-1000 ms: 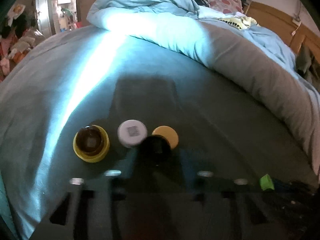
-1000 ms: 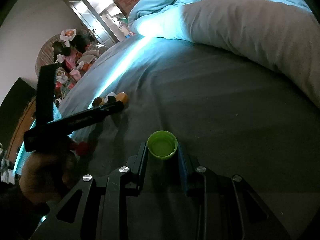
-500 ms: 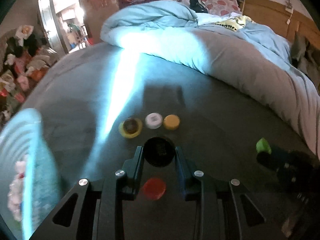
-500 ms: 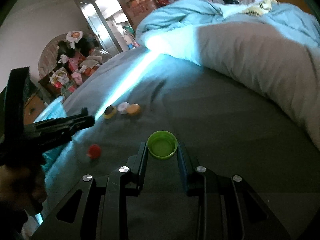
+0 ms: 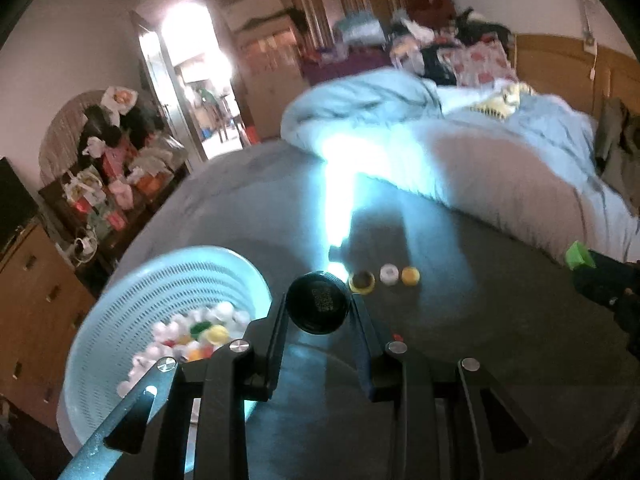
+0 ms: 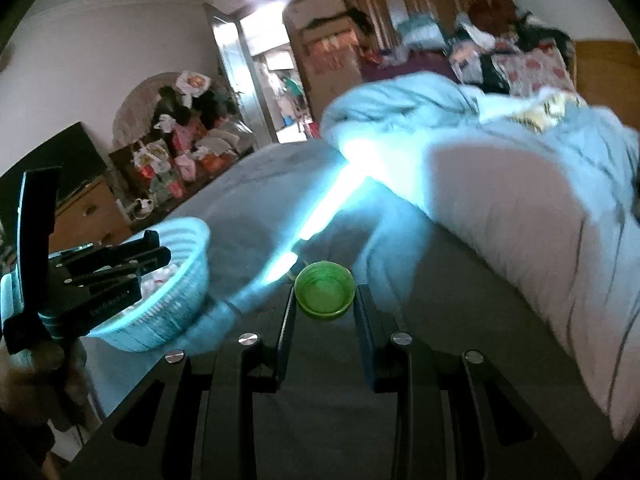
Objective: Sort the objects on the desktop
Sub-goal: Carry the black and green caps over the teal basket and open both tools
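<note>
The left tongs [image 5: 318,308] are clamped narrowly on a round black plastic bottle cap [image 5: 318,303], its flat face turned toward the camera and held clear above the bed. Just beside and below them on the left sits a pale blue perforated plastic basket [image 5: 132,300], its bowl holding a heap of white, yellow, green and red caps [image 5: 192,336]. The right tongs [image 6: 324,294] grip a round green plastic bottle cap [image 6: 324,289] with its open side up, likewise raised above the bed; in the left wrist view that green cap shows at the right edge.

Beyond the black cap, on the grey bed sheet [image 5: 480,320], three small caps lie in a short row: a yellow-rimmed cap with a dark centre [image 5: 362,281], a white cap [image 5: 389,273] and an orange-yellow cap [image 5: 410,275], close together. A tiny red cap [image 5: 397,337] lies on the sheet near the left tongs' right finger.

Farther back, a light blue rumpled duvet [image 5: 380,108] is bunched along the bed. Behind it stand a wooden headboard [image 5: 560,60] and an open, brightly lit doorway [image 5: 192,80].
</note>
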`<act>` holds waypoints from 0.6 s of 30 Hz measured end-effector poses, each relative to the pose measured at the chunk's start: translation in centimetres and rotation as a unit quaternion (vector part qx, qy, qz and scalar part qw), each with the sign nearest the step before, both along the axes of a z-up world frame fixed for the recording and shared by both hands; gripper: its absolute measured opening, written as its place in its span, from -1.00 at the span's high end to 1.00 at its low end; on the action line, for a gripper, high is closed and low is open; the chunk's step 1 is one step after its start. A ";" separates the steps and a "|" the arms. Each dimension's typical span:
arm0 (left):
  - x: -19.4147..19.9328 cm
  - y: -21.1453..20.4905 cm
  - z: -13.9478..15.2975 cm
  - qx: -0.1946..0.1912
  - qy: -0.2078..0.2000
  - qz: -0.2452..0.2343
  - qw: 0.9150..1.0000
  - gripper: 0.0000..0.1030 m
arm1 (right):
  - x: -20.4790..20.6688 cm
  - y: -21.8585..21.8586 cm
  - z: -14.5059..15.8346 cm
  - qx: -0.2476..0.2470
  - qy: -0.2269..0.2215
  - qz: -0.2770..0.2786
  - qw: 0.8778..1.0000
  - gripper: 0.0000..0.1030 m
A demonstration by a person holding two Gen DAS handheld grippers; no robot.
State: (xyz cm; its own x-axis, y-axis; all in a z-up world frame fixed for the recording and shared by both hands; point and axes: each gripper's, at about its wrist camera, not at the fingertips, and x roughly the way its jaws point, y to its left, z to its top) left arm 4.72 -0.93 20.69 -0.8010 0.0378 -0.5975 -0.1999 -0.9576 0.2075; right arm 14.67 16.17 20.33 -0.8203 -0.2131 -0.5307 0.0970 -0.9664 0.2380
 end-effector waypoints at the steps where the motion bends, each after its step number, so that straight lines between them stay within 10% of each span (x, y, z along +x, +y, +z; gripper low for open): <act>1: 0.4 -0.4 0.7 0.002 0.008 0.002 1.000 0.38 | 0.0 -0.7 0.9 0.005 0.006 0.006 1.000 0.50; 18: 2.8 -9.9 4.5 0.045 0.024 0.058 0.997 0.38 | -3.1 -11.3 5.7 0.019 0.010 0.126 0.992 0.50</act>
State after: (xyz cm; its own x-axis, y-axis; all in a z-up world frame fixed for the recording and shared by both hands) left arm 7.53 -10.80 25.19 -0.8311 -0.0044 -0.5561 -0.0789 -0.9889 0.1257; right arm 11.53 4.89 26.02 -0.7547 -0.3923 -0.5259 0.3403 -0.9193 0.1974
